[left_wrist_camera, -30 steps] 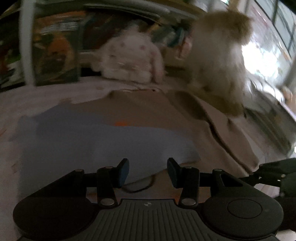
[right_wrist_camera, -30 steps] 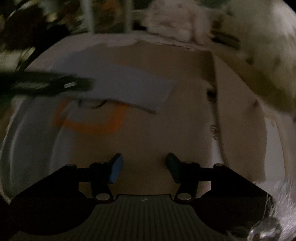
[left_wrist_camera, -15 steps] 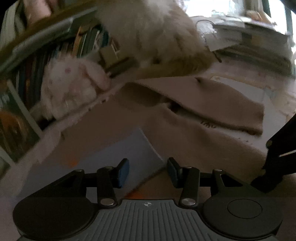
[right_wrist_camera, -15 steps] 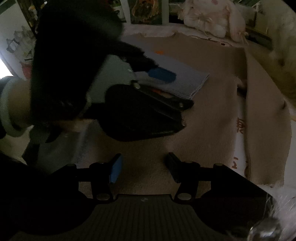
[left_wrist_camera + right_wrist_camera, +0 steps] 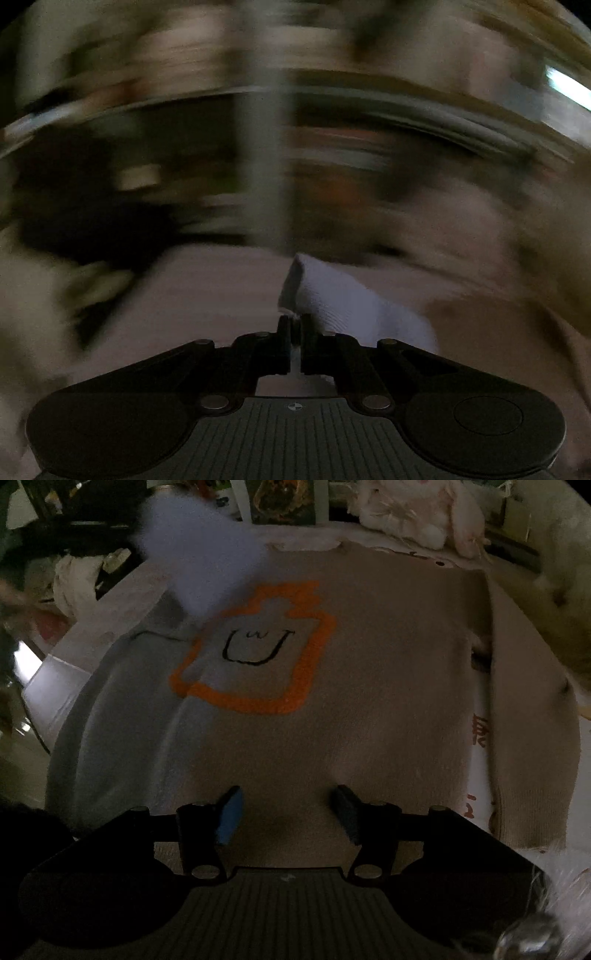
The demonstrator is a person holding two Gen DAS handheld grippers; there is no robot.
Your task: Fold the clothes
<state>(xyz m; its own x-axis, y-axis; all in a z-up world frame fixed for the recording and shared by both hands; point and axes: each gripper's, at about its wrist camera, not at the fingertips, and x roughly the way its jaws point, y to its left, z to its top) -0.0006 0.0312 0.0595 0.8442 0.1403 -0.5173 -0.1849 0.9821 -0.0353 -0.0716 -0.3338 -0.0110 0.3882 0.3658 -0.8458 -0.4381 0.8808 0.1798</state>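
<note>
- Right now the left gripper has its jaws pressed together on a fold of pale blue-white cloth; the fabric bunches up just past the fingertips and trails off to the right of them.
- Everything behind that gripper in the left wrist view is smeared with blur, so nothing beyond the pinched cloth can be told there.
- From the right wrist view, the same pale cloth appears as a blurred, lifted patch at the far left, above the far left corner of the sweater.
- Spread flat across the middle lies a beige sweater, front side up, with an orange outline on its chest and a small black line drawing inside that outline.
- Its right sleeve lies along the right side, running from far to near, with a strip of printed white surface showing between sleeve and body.
- Hovering over the near hem, the right gripper has its jaws spread and opening; nothing sits between them, though the sweater lies beneath.
- At the far right edge a white plush rabbit sits beyond the sweater's collar.
</note>
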